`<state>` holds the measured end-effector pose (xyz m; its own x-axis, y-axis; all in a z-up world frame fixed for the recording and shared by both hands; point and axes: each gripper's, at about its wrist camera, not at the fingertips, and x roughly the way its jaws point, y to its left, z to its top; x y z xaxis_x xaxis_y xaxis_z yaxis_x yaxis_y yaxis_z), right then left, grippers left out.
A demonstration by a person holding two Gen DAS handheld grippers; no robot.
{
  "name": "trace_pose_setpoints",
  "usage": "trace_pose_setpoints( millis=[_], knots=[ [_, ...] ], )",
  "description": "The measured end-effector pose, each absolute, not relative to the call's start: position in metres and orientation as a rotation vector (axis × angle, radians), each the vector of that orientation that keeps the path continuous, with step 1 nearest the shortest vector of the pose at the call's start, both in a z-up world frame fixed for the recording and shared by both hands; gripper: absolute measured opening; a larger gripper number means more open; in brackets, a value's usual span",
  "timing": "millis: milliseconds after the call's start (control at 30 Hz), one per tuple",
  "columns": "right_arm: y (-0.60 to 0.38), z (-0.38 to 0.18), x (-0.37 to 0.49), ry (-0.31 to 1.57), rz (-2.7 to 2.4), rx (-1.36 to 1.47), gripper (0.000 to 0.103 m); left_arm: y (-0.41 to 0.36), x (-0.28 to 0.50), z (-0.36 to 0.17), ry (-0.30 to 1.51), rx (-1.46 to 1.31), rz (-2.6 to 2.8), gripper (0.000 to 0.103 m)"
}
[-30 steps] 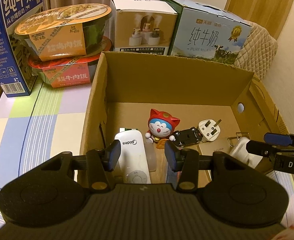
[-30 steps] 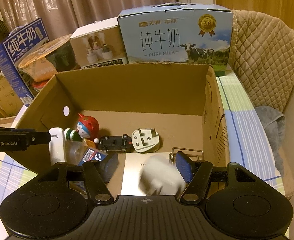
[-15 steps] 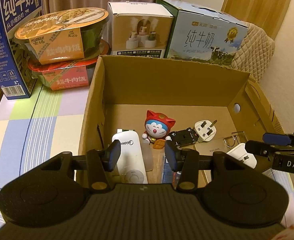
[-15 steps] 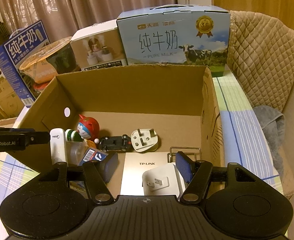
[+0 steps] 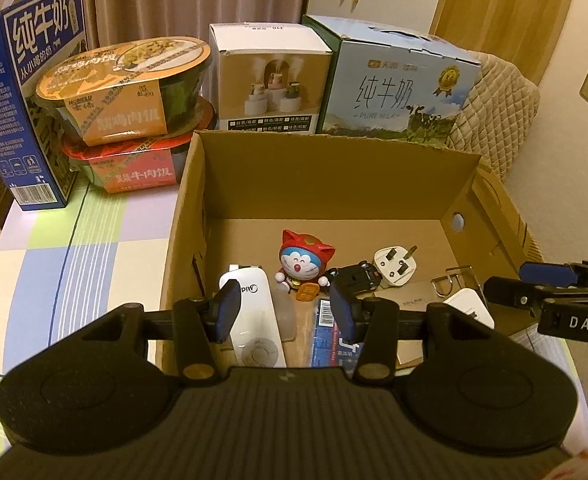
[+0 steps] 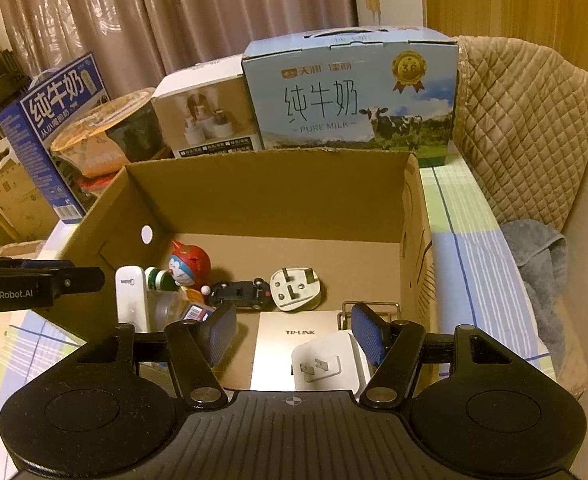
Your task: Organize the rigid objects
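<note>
above the cardboard box, both the left gripper and right gripper gape empty.

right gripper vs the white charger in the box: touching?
Apart. In the right wrist view the right gripper hangs open above the white charger, which lies on the TP-LINK box, with clear space beside both pads.

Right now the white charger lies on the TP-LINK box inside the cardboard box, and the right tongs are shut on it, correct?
Not quite. The right tongs are open; the white charger lies free on the TP-LINK box inside the cardboard box, as the right wrist view shows.
</note>
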<state>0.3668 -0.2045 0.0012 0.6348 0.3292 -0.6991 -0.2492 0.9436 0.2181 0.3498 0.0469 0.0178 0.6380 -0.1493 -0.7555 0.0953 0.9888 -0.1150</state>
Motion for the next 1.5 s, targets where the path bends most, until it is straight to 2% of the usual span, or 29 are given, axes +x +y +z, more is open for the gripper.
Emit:
trace_pose_setpoints(
  millis=[233,267,333,400,567,667,1500],
  knots=[
    [-0.207,0.010,0.362,0.824,0.336,0.118,0.062,0.045,0.341,0.027,0.861,-0.063,-0.141,0.054],
    [-0.207,0.011,0.361,0.826,0.333,0.121,0.062,0.044,0.339,0.028,0.859,-0.063,-0.141,0.058],
    [-0.208,0.013,0.360,0.828,0.335,0.125,0.067,0.044,0.336,0.031,0.855,-0.062,-0.143,0.066],
    [-0.209,0.016,0.358,0.821,0.337,0.124,0.081,0.042,0.333,0.034,0.847,-0.052,-0.144,0.077],
    [-0.210,0.023,0.352,0.798,0.328,0.127,0.088,0.039,0.327,0.040,0.827,-0.027,-0.136,0.096],
    [-0.211,0.026,0.349,0.797,0.323,0.123,0.096,0.037,0.324,0.044,0.811,-0.011,-0.118,0.102],
    [-0.219,0.049,0.325,0.794,0.305,0.113,0.098,0.039,0.299,0.068,0.761,0.002,-0.086,0.102]
  ],
)
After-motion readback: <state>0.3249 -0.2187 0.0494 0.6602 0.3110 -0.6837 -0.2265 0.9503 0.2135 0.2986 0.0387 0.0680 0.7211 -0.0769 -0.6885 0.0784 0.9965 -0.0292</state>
